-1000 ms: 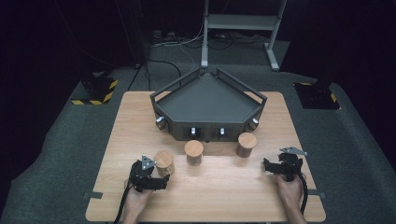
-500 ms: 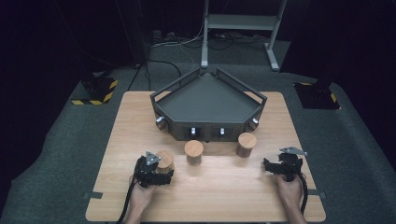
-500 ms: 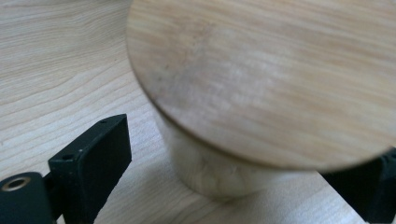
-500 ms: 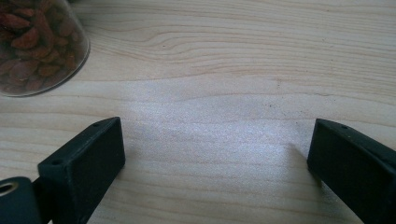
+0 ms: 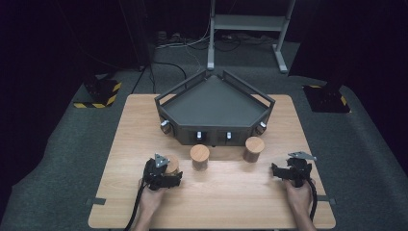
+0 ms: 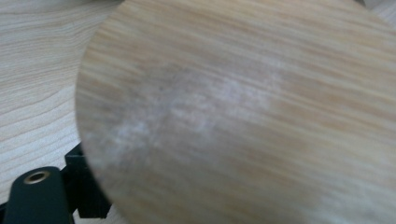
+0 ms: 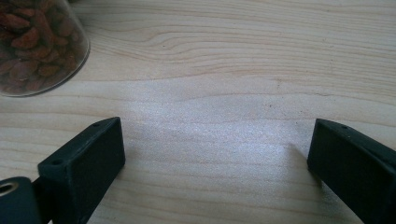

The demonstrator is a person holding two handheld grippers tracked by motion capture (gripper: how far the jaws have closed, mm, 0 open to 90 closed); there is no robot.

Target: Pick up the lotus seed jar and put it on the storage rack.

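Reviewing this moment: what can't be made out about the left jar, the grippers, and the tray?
- Left gripper: its jaws have just been closing; the round wooden lid of the left jar, blurred in the left gripper view, hides pad contact.
- Glass jar of reddish-brown pieces: cut off by the right gripper view's edge.
- Dark five-sided tray: front knobs too small in the high view.

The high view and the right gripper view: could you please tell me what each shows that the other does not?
High view alone: a dark five-sided tray, three wooden-lidded jars in a row, the left tool at the left jar, and both of the person's hands.

Right gripper view alone: a close look at one jar's glass wall with reddish-brown dried pieces inside, and its own jaws standing wide apart with nothing between them.

Both: the pale wooden table and the right tool, resting low over bare wood.
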